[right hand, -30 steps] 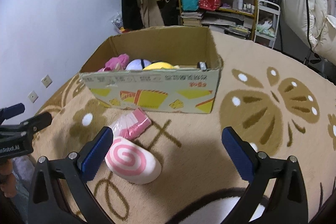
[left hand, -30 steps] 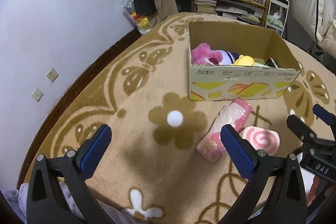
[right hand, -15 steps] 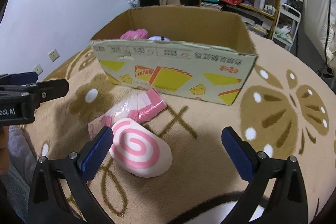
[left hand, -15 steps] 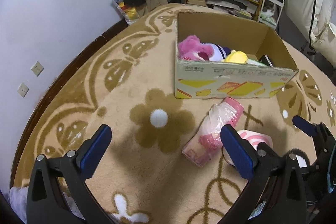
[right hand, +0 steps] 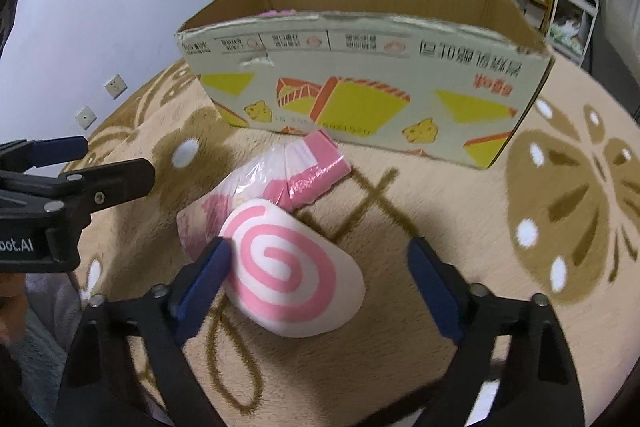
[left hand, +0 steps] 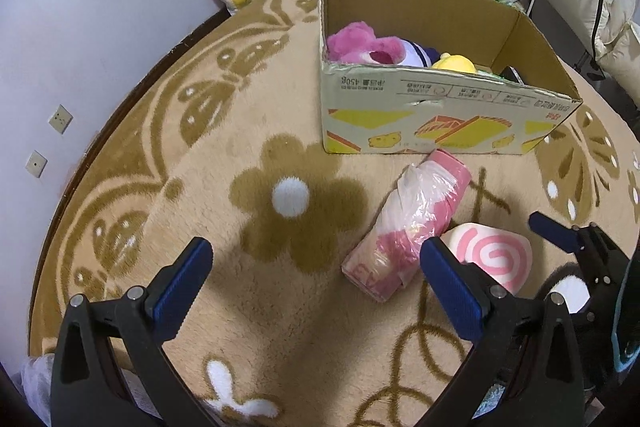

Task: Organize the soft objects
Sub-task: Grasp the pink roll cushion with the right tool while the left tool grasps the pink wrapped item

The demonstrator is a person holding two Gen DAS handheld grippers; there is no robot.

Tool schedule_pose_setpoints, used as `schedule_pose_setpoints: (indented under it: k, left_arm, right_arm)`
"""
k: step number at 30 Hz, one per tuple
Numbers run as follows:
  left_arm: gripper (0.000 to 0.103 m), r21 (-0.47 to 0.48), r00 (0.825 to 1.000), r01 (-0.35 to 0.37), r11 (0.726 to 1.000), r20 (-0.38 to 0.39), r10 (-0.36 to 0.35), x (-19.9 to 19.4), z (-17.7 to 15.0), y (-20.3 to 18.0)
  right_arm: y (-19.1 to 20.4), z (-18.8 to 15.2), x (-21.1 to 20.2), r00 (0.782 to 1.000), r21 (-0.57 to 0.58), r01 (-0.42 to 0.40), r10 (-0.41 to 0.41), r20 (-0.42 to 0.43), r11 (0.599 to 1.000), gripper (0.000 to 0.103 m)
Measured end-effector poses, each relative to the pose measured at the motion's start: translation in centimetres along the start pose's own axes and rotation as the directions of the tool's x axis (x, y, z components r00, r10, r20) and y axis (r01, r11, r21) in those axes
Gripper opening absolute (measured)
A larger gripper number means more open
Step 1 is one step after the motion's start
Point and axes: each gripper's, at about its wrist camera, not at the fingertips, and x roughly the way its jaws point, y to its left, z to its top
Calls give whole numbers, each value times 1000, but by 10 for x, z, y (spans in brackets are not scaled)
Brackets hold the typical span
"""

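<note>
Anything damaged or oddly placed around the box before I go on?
The cardboard box has a small tear in the top edge of its near wall, toward the left, and its printing reads upside down. Two soft items lie outside it on the rug: the plastic-wrapped pink plush and the pink swirl cushion resting against it.

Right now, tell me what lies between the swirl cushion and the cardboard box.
The pink plastic-wrapped bundle lies between the swirl cushion and the cardboard box, seen in the right wrist view.

The right gripper (right hand: 320, 267), jaws spread wide, straddles the pink-swirl cushion (right hand: 292, 271) lying before the cardboard box (right hand: 360, 83).
</note>
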Motion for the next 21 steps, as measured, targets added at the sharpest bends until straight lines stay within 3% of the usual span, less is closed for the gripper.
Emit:
schedule_pose_setpoints:
  k: [1, 3, 9, 21]
  left_arm:
    - [102, 2, 1000, 5, 1000, -4, -5, 1, 0, 0]
    - [102, 4, 1000, 9, 1000, -13, -9, 3, -1, 0]
    - [102, -3, 1000, 8, 1000, -27, -9, 6, -1, 2]
    - [102, 82, 996, 37, 996, -78, -31, 24, -2, -20]
  right_arm:
    - [-1, 0, 2, 1000, 8, -14, 14, -9, 1000, 81]
    - [-4, 0, 6, 997, 34, -63, 64, -30, 997, 58]
    - [-5, -1, 2, 997, 46, -67, 68, -27, 997, 38]
    - [-27, 6, -19, 999, 99, 3, -7, 40, 995, 34]
